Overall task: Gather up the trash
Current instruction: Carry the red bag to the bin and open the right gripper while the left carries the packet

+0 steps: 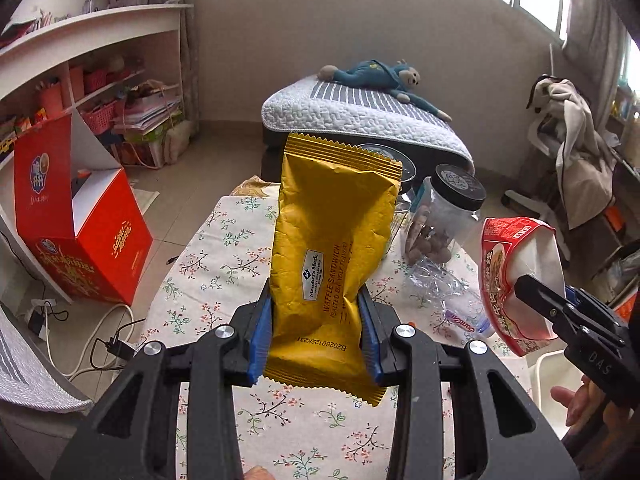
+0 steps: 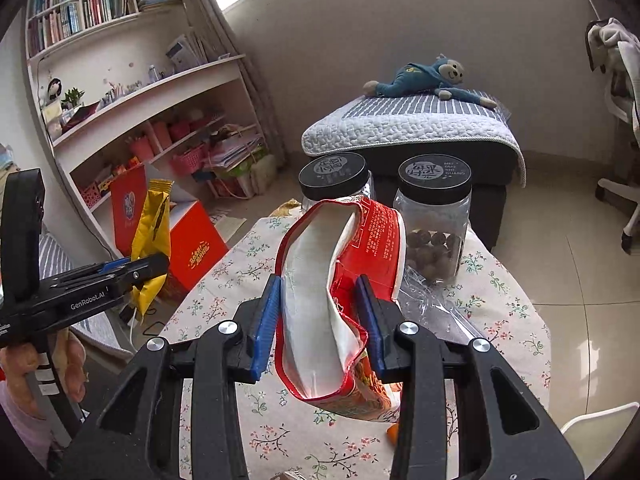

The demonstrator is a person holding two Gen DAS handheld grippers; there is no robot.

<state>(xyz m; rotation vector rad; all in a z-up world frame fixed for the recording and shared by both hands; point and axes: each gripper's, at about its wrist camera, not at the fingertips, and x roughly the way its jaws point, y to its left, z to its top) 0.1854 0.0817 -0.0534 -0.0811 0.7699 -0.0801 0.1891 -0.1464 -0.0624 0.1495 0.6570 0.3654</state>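
Item: left gripper (image 1: 316, 340) clamped across yellow wafer wrapper (image 1: 332, 248), right gripper (image 2: 320, 320) clamped on flattened red noodle cup (image 2: 344, 280), both trash pieces held clear above the floral counter (image 2: 240, 268), seemingly for carrying to disposal.

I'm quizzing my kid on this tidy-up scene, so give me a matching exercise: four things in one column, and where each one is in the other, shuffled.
Things:
1. yellow wrapper
2. red paper bowl
3. blue stuffed monkey
4. jar of brown balls

Places:
A. standing on the floral tablecloth
B. in the right gripper
C. lying on the quilted bed
D. in the left gripper

Pairs: 1-D, 2-B, 3-C, 4-A
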